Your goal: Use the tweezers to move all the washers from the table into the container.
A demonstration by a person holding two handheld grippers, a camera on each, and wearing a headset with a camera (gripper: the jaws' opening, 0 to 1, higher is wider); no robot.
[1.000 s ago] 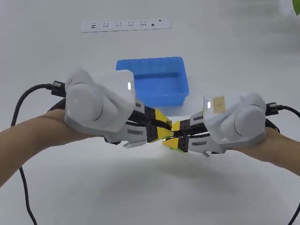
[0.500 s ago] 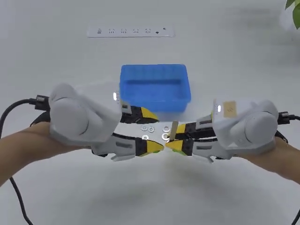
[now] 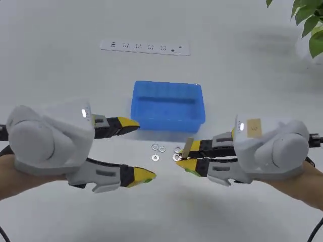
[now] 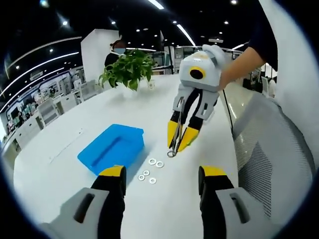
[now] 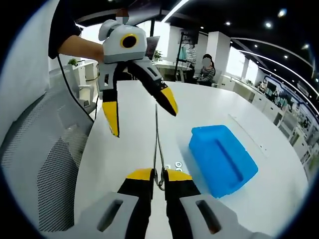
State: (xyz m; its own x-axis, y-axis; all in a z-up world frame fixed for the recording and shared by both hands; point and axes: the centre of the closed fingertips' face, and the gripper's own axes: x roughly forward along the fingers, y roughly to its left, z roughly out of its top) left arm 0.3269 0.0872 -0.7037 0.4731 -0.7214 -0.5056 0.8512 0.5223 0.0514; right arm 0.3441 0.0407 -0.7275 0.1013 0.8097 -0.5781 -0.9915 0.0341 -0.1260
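Note:
Several small metal washers (image 3: 155,158) lie on the white table (image 3: 242,65) just in front of a blue container (image 3: 168,103). My right gripper (image 3: 191,156) is shut on thin metal tweezers (image 3: 186,148) that point down at the washers; its own view has the tweezers (image 5: 156,144) running out between its jaws, beside the container (image 5: 222,159). My left gripper (image 3: 135,149) stands wide open left of the washers, holding nothing. From the left gripper view, the right gripper (image 4: 180,139) hangs over the washers (image 4: 152,162), next to the container (image 4: 112,147).
A white power strip (image 3: 145,47) lies beyond the container. Green plant leaves (image 3: 305,20) show at the far right corner. A mesh chair back (image 4: 269,149) stands by the table edge. People sit at desks (image 5: 207,69) in the background.
The left gripper has opened wide and drawn back to the left, away from the right gripper. The tweezers stay in the right gripper. The washers have come into sight.

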